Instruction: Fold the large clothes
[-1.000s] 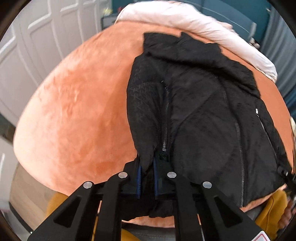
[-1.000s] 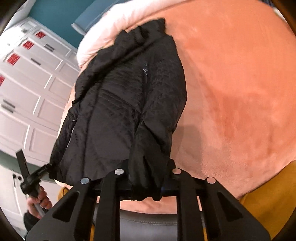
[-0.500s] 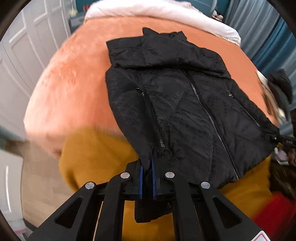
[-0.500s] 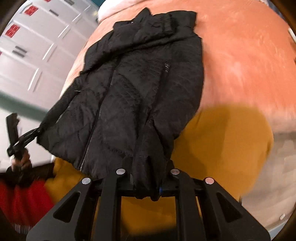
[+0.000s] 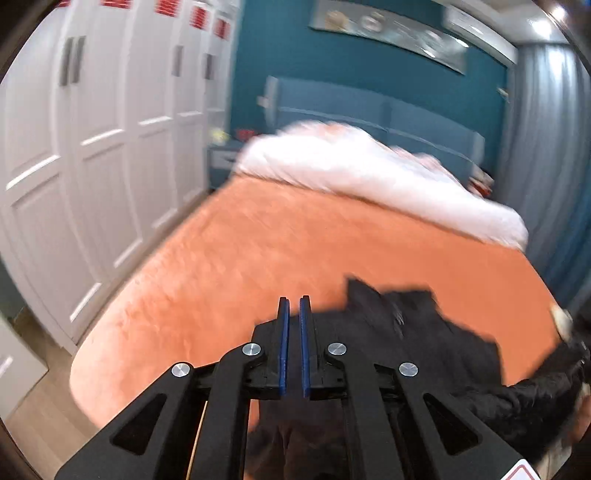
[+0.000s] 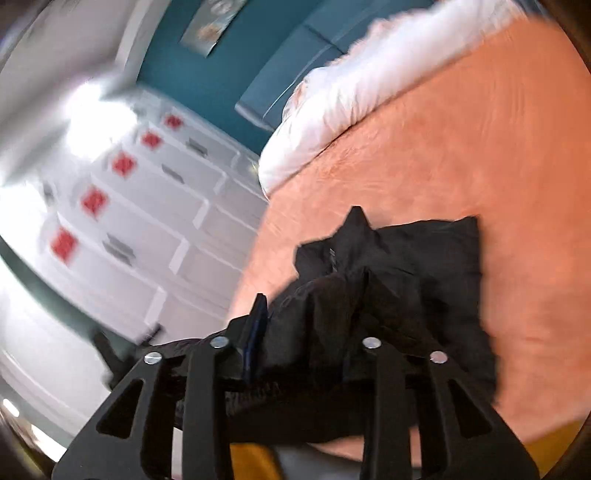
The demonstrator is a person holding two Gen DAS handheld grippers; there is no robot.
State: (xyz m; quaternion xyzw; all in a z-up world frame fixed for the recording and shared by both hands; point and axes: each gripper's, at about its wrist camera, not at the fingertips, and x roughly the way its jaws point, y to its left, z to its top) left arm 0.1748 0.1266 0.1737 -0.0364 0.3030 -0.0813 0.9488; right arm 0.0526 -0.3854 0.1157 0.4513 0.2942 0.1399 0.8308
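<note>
Right wrist: jacket (image 6: 406, 280) between parted jaws.

No text is showing clearly enough to read. The white wardrobe doors (image 6: 147, 206) are carrying red square stickers (image 6: 94, 201), but blur is hiding any characters; the wall picture (image 5: 388, 33) is also staying too blurred to read

I see the jacket (image 6: 406, 280) bunched on the bed (image 5: 258, 251) near its foot, pillows (image 5: 369, 177) behind it, wardrobe (image 5: 92, 147) left.
</note>
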